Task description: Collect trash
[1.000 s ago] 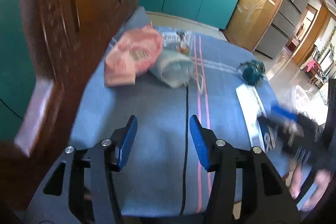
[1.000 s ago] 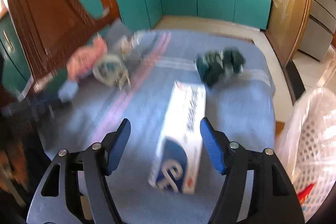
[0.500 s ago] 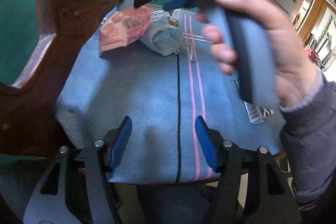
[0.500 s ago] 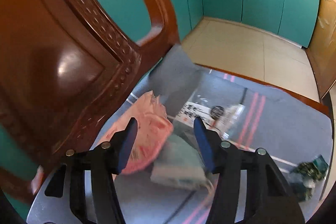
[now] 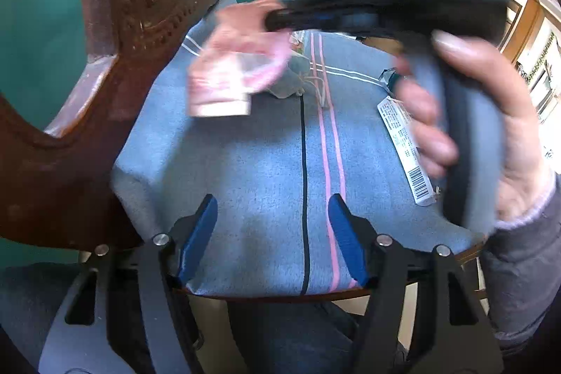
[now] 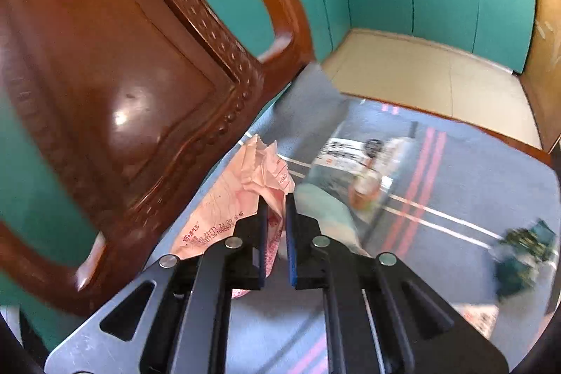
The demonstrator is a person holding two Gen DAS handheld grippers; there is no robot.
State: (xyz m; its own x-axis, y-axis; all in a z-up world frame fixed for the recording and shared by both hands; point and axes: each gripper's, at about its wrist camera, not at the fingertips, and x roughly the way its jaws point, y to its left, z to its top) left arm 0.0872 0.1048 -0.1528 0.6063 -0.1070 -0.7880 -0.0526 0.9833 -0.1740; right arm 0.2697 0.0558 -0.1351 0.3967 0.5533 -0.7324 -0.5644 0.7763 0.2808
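Two grippers over a blue cloth-covered seat, one pinching pink trash.

My right gripper (image 6: 276, 219) has its blue pads nearly together, clamped on a crumpled pink wrapper (image 6: 242, 198) beside the wooden chair back (image 6: 115, 86). My left gripper (image 5: 273, 233) hangs wide apart, holding nothing, above the blue cloth (image 5: 252, 163); a white box (image 5: 403, 142) lies to its right.

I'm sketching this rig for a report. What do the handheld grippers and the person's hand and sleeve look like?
The left gripper and right gripper each have black arms, round silver rivets and flat blue jaws on a grey metal plate. The right hand is bare, gripping a grey-and-black handle, with a dark grey sleeve over a pink cuff.
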